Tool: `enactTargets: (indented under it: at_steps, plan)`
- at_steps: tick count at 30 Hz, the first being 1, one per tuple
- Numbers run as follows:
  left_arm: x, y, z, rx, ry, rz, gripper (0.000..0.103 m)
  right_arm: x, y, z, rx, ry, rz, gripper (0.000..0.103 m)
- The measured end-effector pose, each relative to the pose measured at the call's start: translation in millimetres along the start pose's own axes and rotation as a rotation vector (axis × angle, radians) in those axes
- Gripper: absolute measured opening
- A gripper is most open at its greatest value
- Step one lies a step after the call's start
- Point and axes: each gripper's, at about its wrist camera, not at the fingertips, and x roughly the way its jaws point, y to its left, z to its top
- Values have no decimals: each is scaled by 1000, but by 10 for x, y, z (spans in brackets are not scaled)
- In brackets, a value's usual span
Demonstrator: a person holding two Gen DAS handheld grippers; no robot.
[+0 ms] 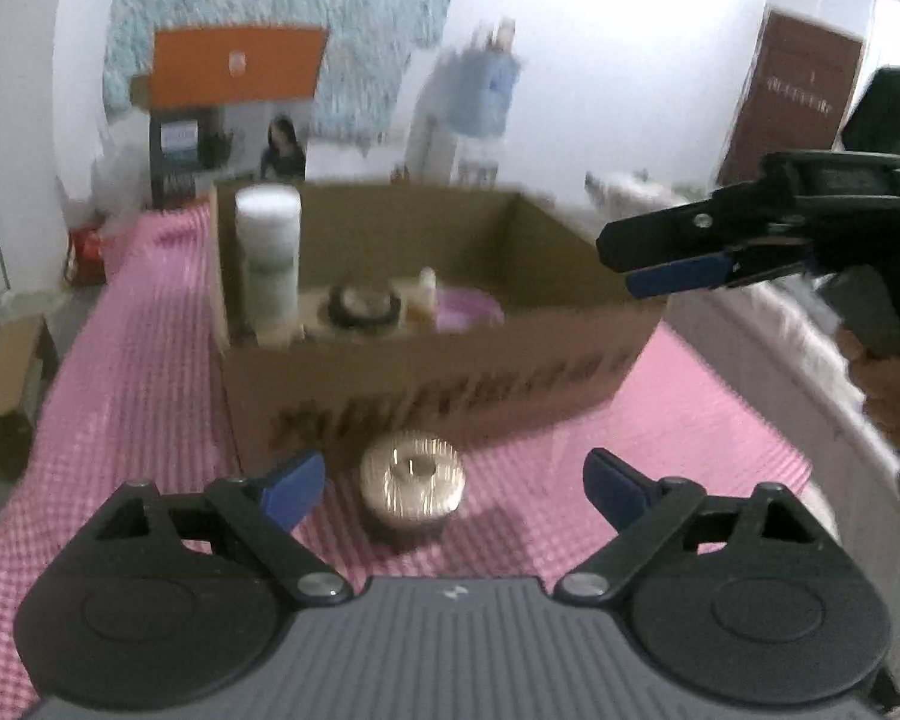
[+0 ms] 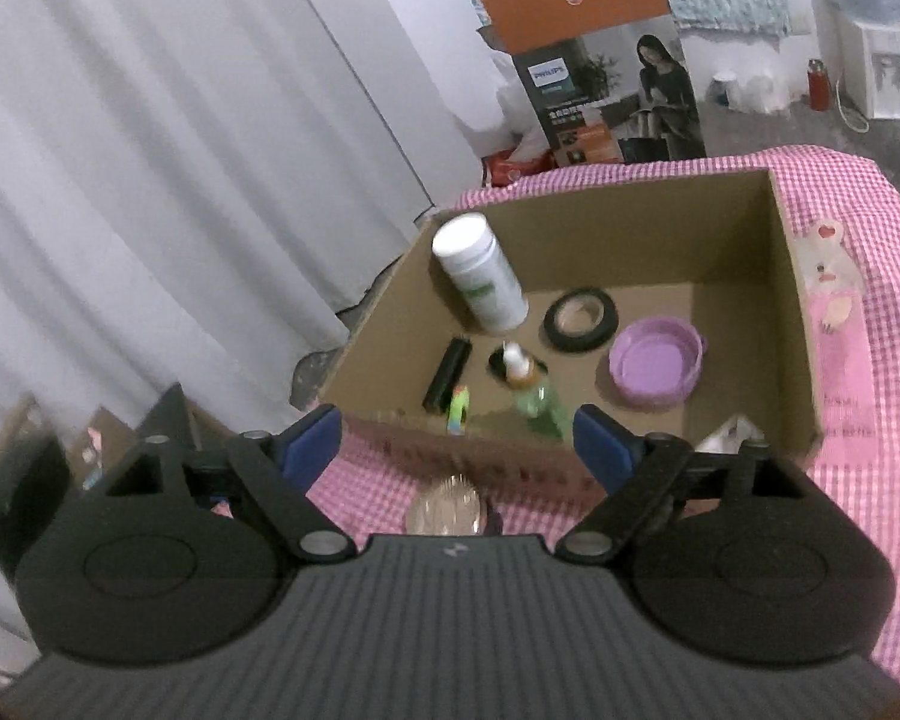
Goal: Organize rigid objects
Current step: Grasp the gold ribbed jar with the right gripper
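Observation:
An open cardboard box (image 1: 450, 372) stands on a pink checked cloth (image 1: 120, 390). In front of its near wall sits a round silver lid (image 1: 413, 480), in line with the wide gap of my left gripper (image 1: 453, 483), which is open and not touching it. My right gripper (image 2: 456, 441) hovers open and empty above the box's near wall (image 2: 480, 462). It also shows from the side as the right gripper (image 1: 630, 264). In the box are a white bottle (image 2: 480, 276), a black tape ring (image 2: 581, 318), a purple lid (image 2: 657, 369), a green spray bottle (image 2: 534, 396) and a black stick (image 2: 447, 375).
A tall orange and grey product carton (image 2: 600, 60) stands behind the cloth, with white curtains (image 2: 150, 180) to the left. A pink picture card (image 2: 834, 300) lies right of the box. Brown cartons (image 1: 6, 384) sit on the floor at the left.

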Motion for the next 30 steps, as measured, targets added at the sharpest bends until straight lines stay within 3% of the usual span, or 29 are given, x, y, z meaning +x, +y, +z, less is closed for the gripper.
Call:
enactTargets:
  at_steps: [5, 10, 17, 21, 30]
  plan:
    - [325, -7, -106, 32, 57, 51, 93, 391, -45, -423, 34, 31, 2, 85]
    - [608, -11, -135, 71, 95, 104, 82, 862, -193, -644, 126, 76, 32, 79]
    - [829, 51, -132, 42, 138, 105, 58, 1369, -326, -709, 205, 149, 87, 50]
    - [818, 14, -166, 44, 130, 116, 58, 1469, -335, -740, 220, 171, 118, 39]
    - [869, -243, -160, 98, 136, 70, 58, 1308, -456, -753, 245, 166, 96, 38]
